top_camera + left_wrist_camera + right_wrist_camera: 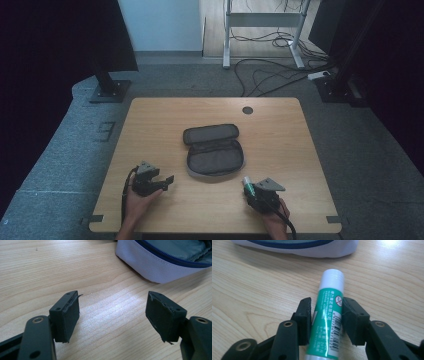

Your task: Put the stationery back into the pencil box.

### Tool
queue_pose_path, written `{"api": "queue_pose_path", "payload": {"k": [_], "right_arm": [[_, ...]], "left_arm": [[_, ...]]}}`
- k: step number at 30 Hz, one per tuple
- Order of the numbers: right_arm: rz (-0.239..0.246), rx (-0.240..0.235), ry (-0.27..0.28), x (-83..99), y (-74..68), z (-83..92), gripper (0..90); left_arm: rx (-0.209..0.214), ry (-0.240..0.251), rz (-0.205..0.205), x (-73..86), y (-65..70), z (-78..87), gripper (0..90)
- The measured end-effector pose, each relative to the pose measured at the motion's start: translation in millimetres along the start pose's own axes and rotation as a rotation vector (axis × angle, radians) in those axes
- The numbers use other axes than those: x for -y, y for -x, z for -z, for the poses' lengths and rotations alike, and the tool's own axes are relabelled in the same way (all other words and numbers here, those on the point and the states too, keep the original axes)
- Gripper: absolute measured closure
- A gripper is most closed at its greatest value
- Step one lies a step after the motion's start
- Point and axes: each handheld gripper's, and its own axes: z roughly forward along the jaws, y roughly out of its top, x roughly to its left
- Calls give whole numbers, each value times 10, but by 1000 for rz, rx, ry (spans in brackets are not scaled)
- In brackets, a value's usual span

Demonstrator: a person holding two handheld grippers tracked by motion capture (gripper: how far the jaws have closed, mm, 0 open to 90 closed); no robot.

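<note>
A green glue stick (pixel 328 315) with a white cap lies on the wooden table (pixel 285 150) at the front right. My right gripper (pixel 325 312) is shut on it, one pad against each side of its body. In the high view the glue stick (pixel 247 182) pokes out of the right gripper (pixel 249 188) toward an open grey zip pouch (pixel 215 150) at the table's middle. My left gripper (pixel 112 312) rests at the front left, open, with bare wood between its pads. In the high view the left gripper (pixel 167 181) points right toward the pouch.
The pouch's pale wall and blue zipper (pixel 160 267) lie just beyond the left gripper, and the pouch edge (pixel 312 247) just beyond the glue stick's cap. A dark round hole (pixel 247 110) sits near the table's far edge. Cables and desk legs (pixel 260 30) are on the floor behind.
</note>
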Motion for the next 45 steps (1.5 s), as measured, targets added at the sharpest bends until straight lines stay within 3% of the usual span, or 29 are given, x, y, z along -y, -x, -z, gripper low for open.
{"api": "queue_pose_path", "payload": {"k": [5,14,23,45], "right_arm": [[11,25,-1,1,19,4,639],[-8,-7,-12,-10,90,21,648],[-42,-50,60,-87,155,143,648],[-17,-108,105,-363,0,88,648]], "left_arm": [[1,-2,5,4,-11,-5,278],[-1,-6,2,16,-5,-27,286],[5,-10,3,16,-4,-30,286],[7,-22,3,24,5,-44,287]]}}
